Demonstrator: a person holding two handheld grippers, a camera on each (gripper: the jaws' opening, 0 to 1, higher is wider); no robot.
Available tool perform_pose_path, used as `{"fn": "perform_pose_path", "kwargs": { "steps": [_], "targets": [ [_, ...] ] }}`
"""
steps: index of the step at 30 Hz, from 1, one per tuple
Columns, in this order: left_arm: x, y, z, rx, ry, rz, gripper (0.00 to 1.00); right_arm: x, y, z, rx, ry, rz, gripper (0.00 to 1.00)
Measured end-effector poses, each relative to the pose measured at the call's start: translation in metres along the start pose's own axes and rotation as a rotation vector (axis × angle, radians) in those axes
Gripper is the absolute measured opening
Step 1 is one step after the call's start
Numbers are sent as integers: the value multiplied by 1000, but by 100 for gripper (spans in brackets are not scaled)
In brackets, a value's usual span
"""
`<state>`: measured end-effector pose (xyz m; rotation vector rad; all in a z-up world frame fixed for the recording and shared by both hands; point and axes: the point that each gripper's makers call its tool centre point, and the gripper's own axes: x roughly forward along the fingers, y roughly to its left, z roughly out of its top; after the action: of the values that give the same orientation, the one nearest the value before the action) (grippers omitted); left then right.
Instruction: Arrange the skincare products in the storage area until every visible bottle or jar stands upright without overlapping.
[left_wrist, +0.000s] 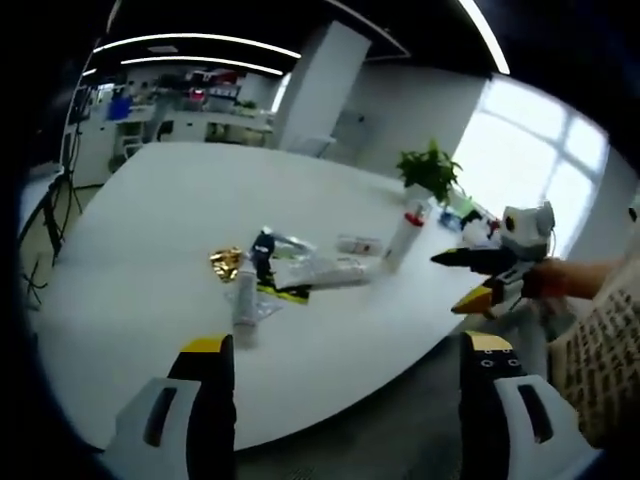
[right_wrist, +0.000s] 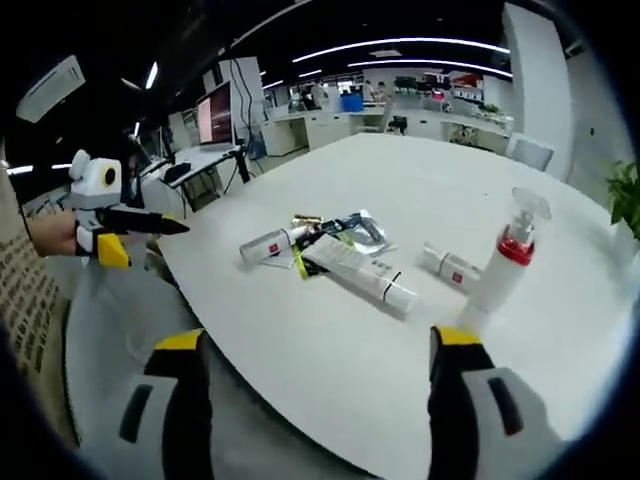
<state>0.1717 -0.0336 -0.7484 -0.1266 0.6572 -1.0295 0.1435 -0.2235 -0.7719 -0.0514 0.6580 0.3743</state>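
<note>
A wide white oval tabletop (left_wrist: 150, 250) carries a loose cluster of skincare items near its middle. In the left gripper view, the left tongs (left_wrist: 345, 350) hang over the near edge with their yellow-tipped black jaws spread wide and nothing between them. Beyond them lie a white tube on its side (left_wrist: 243, 295), a crumpled gold foil sachet (left_wrist: 226, 263), a small dark blue bottle (left_wrist: 263, 250) that seems to stand, and a long white tube with a dark band (left_wrist: 325, 272) lying flat across clear wrapping. Farther right a small white tube (left_wrist: 358, 244) lies flat, and a tall white spray bottle with a red collar and clear cap (left_wrist: 405, 232) stands upright, well apart from the cluster. A green potted plant (left_wrist: 430, 172) stands at the far edge of the tabletop.

In the right gripper view, the right tongs (right_wrist: 315, 345) also hover at the edge, jaws parted and empty. The spray bottle (right_wrist: 503, 262) stands just beyond the right jaw, with the small tube (right_wrist: 450, 266) lying beside it, the long tube (right_wrist: 358, 270) flat in the middle, and the other white tube (right_wrist: 268, 245) lying at the left of the cluster.
</note>
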Motion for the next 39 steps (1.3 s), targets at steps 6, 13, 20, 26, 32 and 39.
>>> {"fn": "perform_pose_path", "kwargs": {
  "steps": [6, 13, 20, 26, 32, 39],
  "targets": [
    [-1, 3, 2, -24, -13, -13, 90, 19, -4, 10, -54, 50, 63, 87],
    [0, 3, 2, -15, -13, -15, 89, 47, -9, 21, -164, 114, 114, 82],
    [-2, 5, 5, -18, -38, -12, 87, 88, -13, 34, -194, 148, 143, 78],
    [-3, 8, 6, -35, -52, -10, 87, 117, -10, 30, -301, 232, 200, 71],
    [-4, 9, 8, -50, -65, -9, 86, 143, -17, 25, -342, 297, 224, 65],
    [-3, 8, 10, -82, -69, -25, 86, 164, -22, 21, -371, 342, 241, 60]
  ]
}}
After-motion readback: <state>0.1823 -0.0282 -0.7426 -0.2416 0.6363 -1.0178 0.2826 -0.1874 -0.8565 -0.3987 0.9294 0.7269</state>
